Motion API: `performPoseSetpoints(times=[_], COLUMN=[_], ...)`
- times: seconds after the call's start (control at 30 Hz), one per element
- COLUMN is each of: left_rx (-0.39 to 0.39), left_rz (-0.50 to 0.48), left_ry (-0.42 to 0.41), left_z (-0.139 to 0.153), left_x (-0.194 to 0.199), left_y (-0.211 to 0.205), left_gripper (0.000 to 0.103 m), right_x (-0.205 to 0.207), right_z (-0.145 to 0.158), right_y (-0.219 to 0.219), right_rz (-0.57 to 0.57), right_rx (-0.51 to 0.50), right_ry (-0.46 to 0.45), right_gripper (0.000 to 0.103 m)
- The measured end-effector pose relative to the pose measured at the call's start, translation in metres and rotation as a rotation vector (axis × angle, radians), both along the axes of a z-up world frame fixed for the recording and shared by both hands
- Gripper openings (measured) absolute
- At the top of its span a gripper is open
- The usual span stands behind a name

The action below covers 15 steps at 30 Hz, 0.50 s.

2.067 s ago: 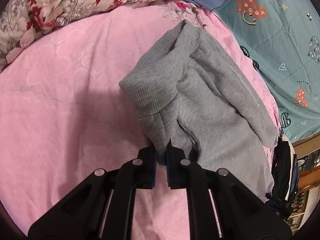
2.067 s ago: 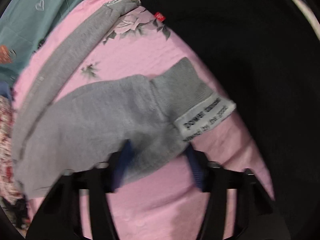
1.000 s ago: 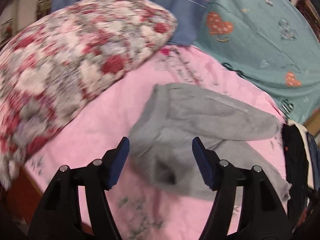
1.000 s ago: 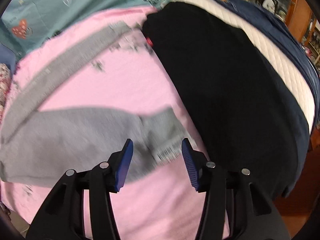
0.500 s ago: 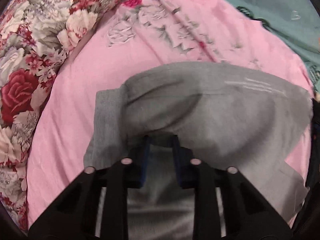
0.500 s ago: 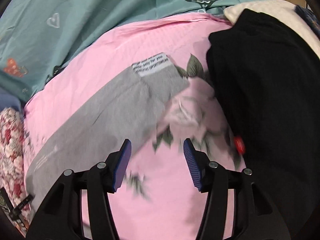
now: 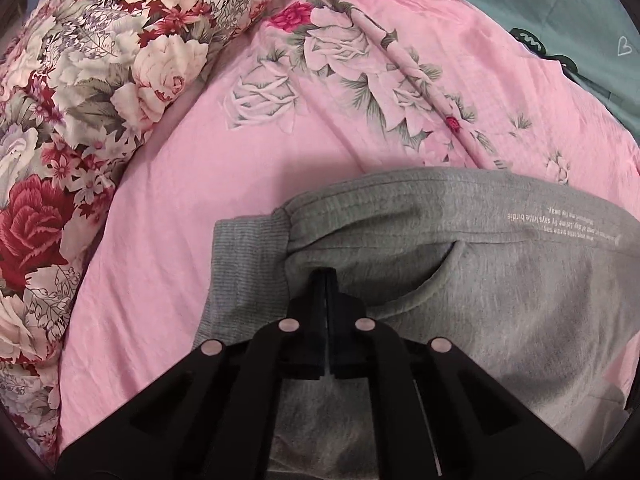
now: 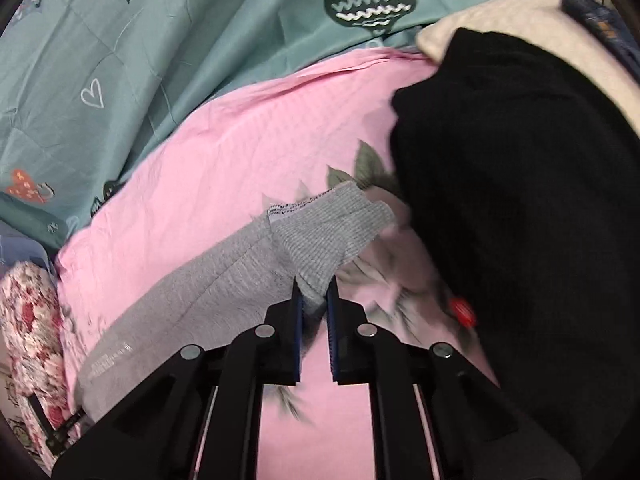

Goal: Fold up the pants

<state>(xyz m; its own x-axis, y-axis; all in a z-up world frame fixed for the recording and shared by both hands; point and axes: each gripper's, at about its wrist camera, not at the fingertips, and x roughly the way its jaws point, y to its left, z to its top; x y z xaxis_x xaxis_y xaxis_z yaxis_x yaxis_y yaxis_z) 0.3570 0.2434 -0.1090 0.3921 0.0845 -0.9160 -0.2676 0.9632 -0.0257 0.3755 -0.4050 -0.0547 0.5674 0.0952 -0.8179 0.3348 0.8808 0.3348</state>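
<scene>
Grey sweatpants (image 7: 480, 288) lie on a pink bedsheet (image 7: 192, 208). In the left wrist view their ribbed waistband (image 7: 248, 264) is at the left, with small white print along the upper fold. My left gripper (image 7: 326, 280) is shut on the pants just right of the waistband. In the right wrist view one grey leg (image 8: 208, 296) runs from lower left to its ribbed cuff (image 8: 332, 236). My right gripper (image 8: 314, 292) is shut on the near edge of that cuff.
A floral pillow (image 7: 80, 80) lies left of the pants. A teal quilt (image 8: 160, 40) with heart prints covers the far side. A black garment (image 8: 520, 220) over a cream one (image 8: 500, 12) lies right of the cuff, close to it.
Both grippers were open a second ago. The left one closed on the pants near the waistband. The right one moved onto the far leg's cuff and closed on it.
</scene>
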Motion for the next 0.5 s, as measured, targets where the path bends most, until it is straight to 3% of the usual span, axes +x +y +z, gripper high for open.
performPoseSetpoints(times=[0.07,0.17,0.23,0.3,0.33,0.37,0.4,0.43,0.5], left_rx=[-0.007,0.021,0.020,-0.020,-0.033,-0.015,0.039,0.119,0.194], left_rz=[0.003,-0.014,-0.066,-0.102,-0.120,-0.139,-0.152,-0.160,-0.188], left_ry=[0.002,0.023,0.044,0.064,0.045,0.024,-0.002,-0.049,-0.112], left_z=[0.000,0.000,0.002,0.016,0.025,0.036,0.048,0.062,0.078], left_x=[-0.002,0.000,0.002,-0.008,-0.014,-0.019,-0.022,-0.026,-0.027], left_y=[0.002,-0.002,-0.004,0.003,0.007,0.010,0.013,0.016,0.020], left_gripper=[0.003,0.003,0.003,0.011,0.013,0.033,0.076,0.091,0.095], right_x=[-0.017,-0.023,-0.020,-0.022,-0.026,-0.032,-0.041,-0.055,-0.082], right_z=[-0.006,-0.042,-0.064,-0.061,-0.056,-0.050,-0.042,-0.032,-0.017], right_y=[0.000,0.004,0.012,0.016,0.017,0.018,0.021,0.025,0.035], right_rz=[-0.008,-0.008,0.013,0.010,0.005,0.014,0.028,0.043,0.079], right_rx=[-0.017,-0.036,-0.065,-0.121,-0.139,-0.129,-0.122,-0.126,-0.114], right_ry=[0.038,0.120,0.167,0.172,0.189,0.181,0.168,0.152,0.112], right_gripper=[0.010,0.013,0.023,0.044,0.047,0.047,0.047,0.047,0.047])
